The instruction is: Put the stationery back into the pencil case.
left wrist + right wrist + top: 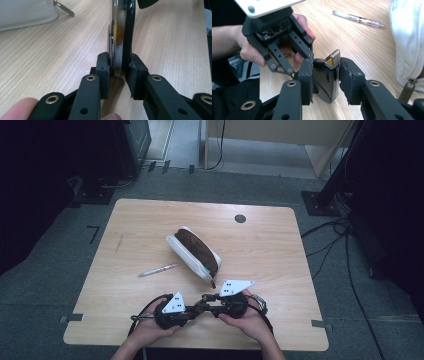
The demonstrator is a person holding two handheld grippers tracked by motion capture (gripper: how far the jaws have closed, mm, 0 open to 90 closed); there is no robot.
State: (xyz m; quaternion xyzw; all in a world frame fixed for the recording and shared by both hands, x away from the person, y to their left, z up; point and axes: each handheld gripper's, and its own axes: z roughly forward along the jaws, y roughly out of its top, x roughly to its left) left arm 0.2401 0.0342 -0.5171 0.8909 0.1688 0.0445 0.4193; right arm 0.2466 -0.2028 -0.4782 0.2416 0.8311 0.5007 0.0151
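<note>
A small flat black tool (207,303) with a silver and yellow part is held just above the wooden table (150,220), near its front edge. My left gripper (199,307) comes in from the left and my right gripper (214,300) from the right. In the left gripper view the left gripper (119,72) has both pads pressed on the tool (120,37). The right gripper (325,75) clamps the tool (328,82) at its other end, facing the left gripper (313,60).
A white pencil case (194,252) with a brown top lies diagonally mid-table, its zipper pull (212,282) pointing toward the grippers. A clear pen (157,270) lies to its left. A round hole (240,218) sits at the table's far side. Cables run over the floor at right.
</note>
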